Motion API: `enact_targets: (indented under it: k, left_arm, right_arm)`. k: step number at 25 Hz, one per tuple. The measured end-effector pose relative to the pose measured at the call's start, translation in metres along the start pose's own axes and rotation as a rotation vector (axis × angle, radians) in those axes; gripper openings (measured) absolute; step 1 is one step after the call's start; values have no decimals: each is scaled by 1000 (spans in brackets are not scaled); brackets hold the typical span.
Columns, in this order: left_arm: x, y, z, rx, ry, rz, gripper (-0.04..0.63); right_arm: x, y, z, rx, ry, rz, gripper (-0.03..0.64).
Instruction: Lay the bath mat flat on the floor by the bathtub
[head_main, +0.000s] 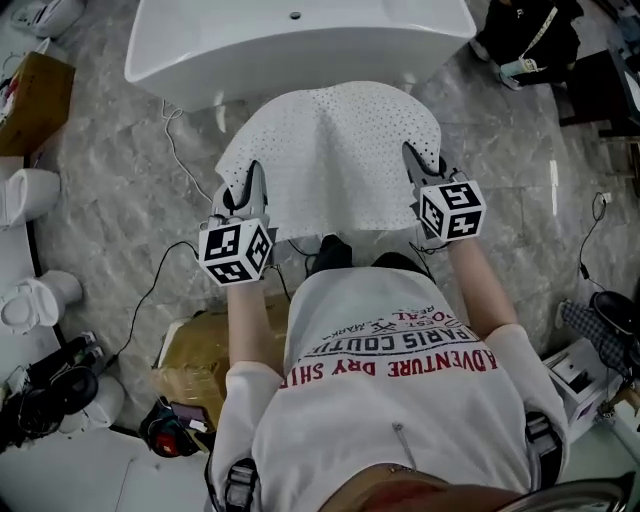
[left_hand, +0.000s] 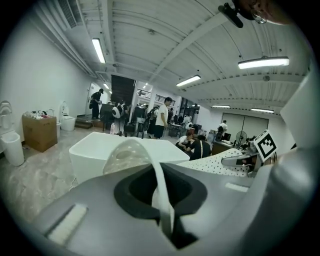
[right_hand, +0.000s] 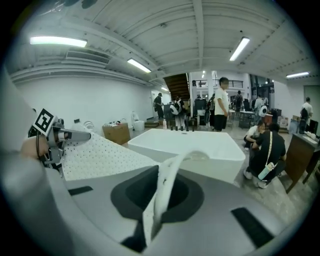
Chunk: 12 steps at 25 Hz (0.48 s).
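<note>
Clamped tight, our left hand-held gripper (head_main: 252, 178) and right hand-held gripper (head_main: 414, 158) pinch the white dotted rubber bath mat (head_main: 330, 150), spread ahead toward the white bathtub (head_main: 300, 45). If either thin pinch slips, we reckon it drops crumpled.

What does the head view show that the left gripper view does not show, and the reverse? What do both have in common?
Only the head view: the full spread of the bath mat, held by the left gripper and the right gripper, and the person's shirt. Only the left gripper view: the mat's edge pinched between that gripper's shut jaws, ceiling lights, people standing behind. Both: the white bathtub, the dotted mat, the right gripper.
</note>
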<state>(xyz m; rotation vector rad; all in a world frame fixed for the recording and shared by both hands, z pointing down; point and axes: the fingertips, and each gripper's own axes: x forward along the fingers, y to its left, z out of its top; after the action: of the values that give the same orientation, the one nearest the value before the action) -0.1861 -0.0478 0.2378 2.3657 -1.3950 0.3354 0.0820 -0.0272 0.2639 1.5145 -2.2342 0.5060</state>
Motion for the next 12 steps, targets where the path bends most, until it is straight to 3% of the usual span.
enact_targets:
  k: [6, 12]
  left_arm:
    - [73, 37, -14, -1, 59, 15, 18]
    - [160, 70, -56, 6, 101, 53, 20]
  right_arm:
    - [82, -31, -2, -7, 70, 25, 17]
    - [173, -82, -48, 47, 158, 44, 17]
